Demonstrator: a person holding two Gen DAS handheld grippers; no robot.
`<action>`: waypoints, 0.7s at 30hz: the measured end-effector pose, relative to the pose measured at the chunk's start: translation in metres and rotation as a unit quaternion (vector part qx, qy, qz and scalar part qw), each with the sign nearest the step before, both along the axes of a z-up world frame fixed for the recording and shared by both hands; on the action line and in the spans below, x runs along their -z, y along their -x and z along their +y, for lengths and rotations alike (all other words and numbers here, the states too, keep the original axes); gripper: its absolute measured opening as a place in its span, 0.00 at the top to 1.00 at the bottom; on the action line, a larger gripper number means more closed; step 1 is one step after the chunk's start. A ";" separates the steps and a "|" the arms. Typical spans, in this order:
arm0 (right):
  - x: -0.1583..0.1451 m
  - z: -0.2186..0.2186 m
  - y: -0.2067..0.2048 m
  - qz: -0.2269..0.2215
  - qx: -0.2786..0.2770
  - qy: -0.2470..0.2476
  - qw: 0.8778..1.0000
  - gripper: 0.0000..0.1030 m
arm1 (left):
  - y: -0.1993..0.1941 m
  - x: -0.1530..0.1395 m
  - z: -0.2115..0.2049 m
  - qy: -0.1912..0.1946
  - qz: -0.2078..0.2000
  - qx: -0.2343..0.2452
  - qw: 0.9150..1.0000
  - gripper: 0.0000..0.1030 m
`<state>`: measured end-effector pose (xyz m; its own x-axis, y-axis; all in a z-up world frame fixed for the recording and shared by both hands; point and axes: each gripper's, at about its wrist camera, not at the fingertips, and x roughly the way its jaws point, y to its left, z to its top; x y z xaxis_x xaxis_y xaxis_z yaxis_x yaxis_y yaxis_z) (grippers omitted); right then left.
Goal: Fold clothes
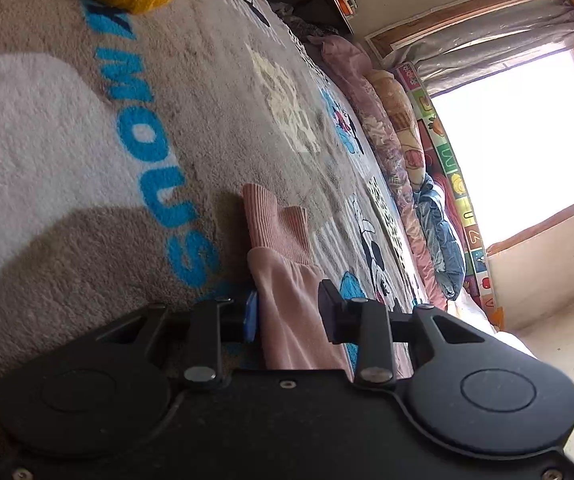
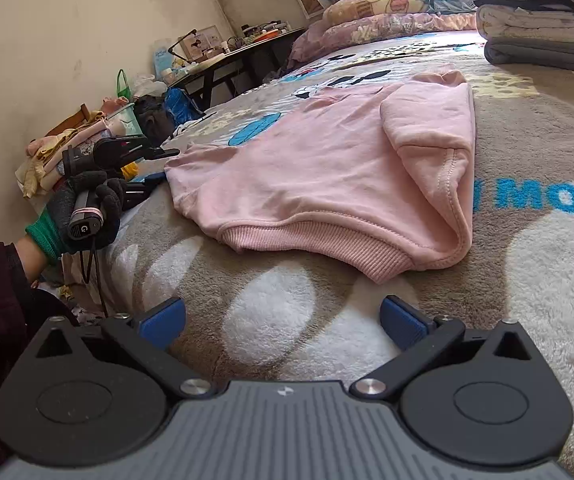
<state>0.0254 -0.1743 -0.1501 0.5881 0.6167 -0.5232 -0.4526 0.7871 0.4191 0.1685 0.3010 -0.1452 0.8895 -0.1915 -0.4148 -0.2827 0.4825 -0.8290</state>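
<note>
The pink sweatshirt (image 2: 327, 168) lies on the bed's blanket (image 2: 527, 300), its right side already doubled inward; the left gripper (image 1: 289, 312) has its fingers clenched on a sleeve to carry it, while the right gripper (image 2: 283, 320) waits spread and empty near the hem.

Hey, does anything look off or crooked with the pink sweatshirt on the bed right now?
The pink cotton sweatshirt lies rumpled on the grey plush blanket, not squared up: one side is folded over unevenly, and the ribbed hem curves and lifts at its corner. The left hand-held gripper has its sleeve between its fingers. Nothing looks torn or spilled.
</note>
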 end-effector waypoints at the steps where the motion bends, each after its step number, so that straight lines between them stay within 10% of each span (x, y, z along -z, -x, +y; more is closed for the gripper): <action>1: 0.000 -0.001 0.000 0.001 0.001 -0.002 1.000 0.00 | 0.000 -0.002 -0.003 -0.008 -0.001 0.002 1.000 0.81; 3: 0.000 -0.001 0.000 0.000 0.000 -0.001 1.000 0.00 | -0.001 -0.008 -0.012 -0.014 -0.007 0.013 1.000 0.97; 14: -0.018 -0.014 0.001 -0.033 0.024 -0.045 0.998 0.22 | -0.013 -0.065 -0.102 -0.139 -0.081 0.093 0.983 0.97; 21: -0.023 -0.036 -0.004 -0.043 0.056 -0.102 0.992 0.22 | -0.018 -0.090 -0.194 -0.303 -0.117 0.171 0.930 0.97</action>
